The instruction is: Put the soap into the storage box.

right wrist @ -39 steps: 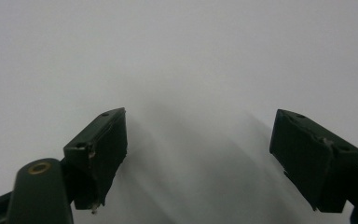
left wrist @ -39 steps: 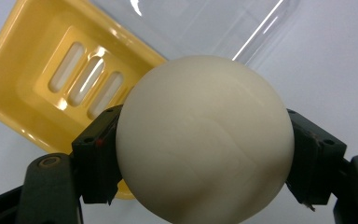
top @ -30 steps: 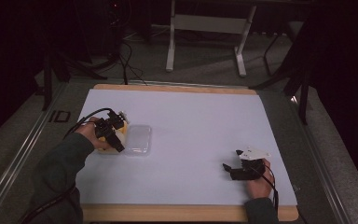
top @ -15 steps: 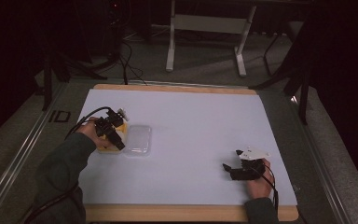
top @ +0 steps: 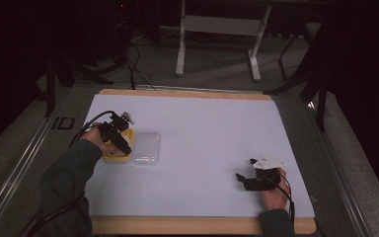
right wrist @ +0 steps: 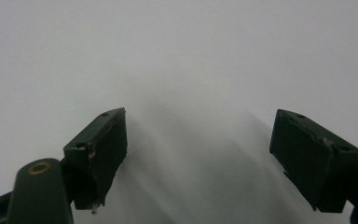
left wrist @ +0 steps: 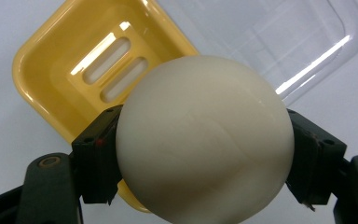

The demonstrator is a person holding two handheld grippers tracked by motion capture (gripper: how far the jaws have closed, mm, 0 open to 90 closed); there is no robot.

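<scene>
The left gripper [left wrist: 200, 154] is clamped on a cream soap [left wrist: 205, 140], one black pad pressing each flank. Seen from the left gripper view, the soap is a smooth rounded oval; its long axis runs across from pad to pad, and a faint curved seam crosses its face. No brand or lettering can be read on it.

Right under the soap sits a yellow dish [left wrist: 51, 70], set at a slant in that view, with two slots in its floor that run along the dish's length. Just beside it, touching or nearly so, lies a clear lid [left wrist: 284, 42], flat on the white mat [left wrist: 9, 154].

In the high view the left gripper [top: 120, 140] hangs over the dish [top: 109, 157] at the mat's left side, with the lid [top: 146, 147] to its right. The soap itself is too small and dim to make out there.

The right gripper [right wrist: 200, 158] stands with its jaws wide apart and nothing between them, only bare mat beyond. In the high view it [top: 241, 180] rests low near the front right of the mat [top: 212, 133], well apart from the dish.

The letters "ID" [top: 62, 123] are marked on the grey frame left of the mat.
</scene>
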